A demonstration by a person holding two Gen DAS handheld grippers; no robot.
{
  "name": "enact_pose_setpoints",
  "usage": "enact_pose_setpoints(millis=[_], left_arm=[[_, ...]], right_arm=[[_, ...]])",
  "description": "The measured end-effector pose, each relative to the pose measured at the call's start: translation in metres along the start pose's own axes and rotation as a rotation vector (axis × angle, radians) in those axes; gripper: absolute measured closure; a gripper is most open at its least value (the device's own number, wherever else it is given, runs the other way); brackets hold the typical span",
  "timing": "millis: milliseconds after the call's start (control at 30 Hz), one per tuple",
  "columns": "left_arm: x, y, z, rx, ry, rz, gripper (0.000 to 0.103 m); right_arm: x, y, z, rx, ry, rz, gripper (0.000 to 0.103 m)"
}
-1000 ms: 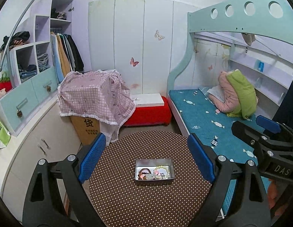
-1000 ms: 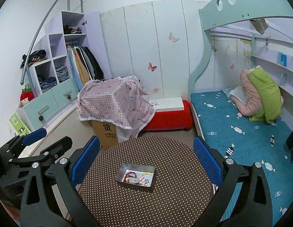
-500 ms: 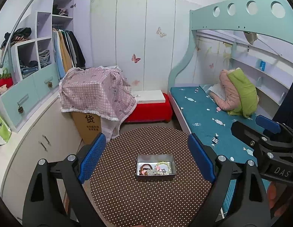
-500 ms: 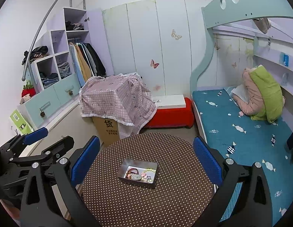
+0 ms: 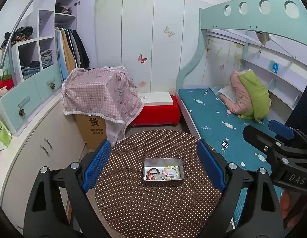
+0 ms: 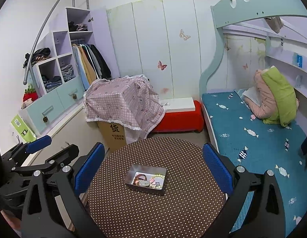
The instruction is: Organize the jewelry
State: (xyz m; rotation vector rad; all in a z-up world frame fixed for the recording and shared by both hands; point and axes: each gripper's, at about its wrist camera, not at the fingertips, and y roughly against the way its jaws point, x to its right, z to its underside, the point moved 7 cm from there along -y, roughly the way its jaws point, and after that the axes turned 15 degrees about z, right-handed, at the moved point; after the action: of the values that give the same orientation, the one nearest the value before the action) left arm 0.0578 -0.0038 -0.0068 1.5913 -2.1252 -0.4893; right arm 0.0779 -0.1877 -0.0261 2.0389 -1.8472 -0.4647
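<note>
Two tools are hovering over a round desk (image 5: 157, 208) draped in a brown cloth with pale dots, and both are gaping wide with nothing between their blue pads. Seen from its own camera, the left tool (image 5: 153, 166) is pointing down at a small metal tin (image 5: 163, 182) sitting near the middle of the desk, well clear of either pad. The right tool (image 6: 153, 170) is framing the same tin from its side, where the tin is showing at a slight angle. Jewelry (image 5: 163, 173) is lying heaped inside the tin: a pale green bead bracelet (image 5: 172, 171) is resting toward the right, a dark beaded ring (image 5: 152, 172) is lying to the left, and a few small pink and pale pieces are crowding together at the front, too small to tell apart. Neither tool is touching the tin or the jewelry. At the right edge of the left view a person's fingers (image 5: 288, 208) are showing under the other tool's black frame. Behind the desk a cardboard box (image 5: 92, 129) is standing under a pink checked cloth (image 5: 100, 93), just beside a red bench (image 5: 157, 113). A bed (image 5: 222, 123) with a teal cover is running along the right wall, carrying pink and green bedding (image 5: 248, 97), and open shelves (image 5: 34, 59) with hanging clothes are filling the left wall.
</note>
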Motion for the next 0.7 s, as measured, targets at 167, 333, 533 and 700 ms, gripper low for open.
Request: enact_pose_setpoints(millis=[167, 333, 533, 700], left_arm=[[-0.0003, -0.0006, -0.0010, 0.000, -0.001, 0.001, 0.014], [-0.0001, -0.0005, -0.0009, 0.000, 0.000, 0.001, 0.014], [0.0002, -0.0005, -0.0006, -0.001, -0.001, 0.001, 0.014], [-0.0012, -0.0018, 0.0003, -0.006, 0.000, 0.003, 0.014]], right_arm=[[-0.0006, 0.0002, 0.0005, -0.002, -0.001, -0.001, 0.008], [-0.0006, 0.0002, 0.0005, -0.002, -0.001, -0.001, 0.008], [-0.0013, 0.0004, 0.0021, -0.006, -0.005, 0.000, 0.008], [-0.0027, 0.0011, 0.0047, -0.011, -0.005, 0.004, 0.008]])
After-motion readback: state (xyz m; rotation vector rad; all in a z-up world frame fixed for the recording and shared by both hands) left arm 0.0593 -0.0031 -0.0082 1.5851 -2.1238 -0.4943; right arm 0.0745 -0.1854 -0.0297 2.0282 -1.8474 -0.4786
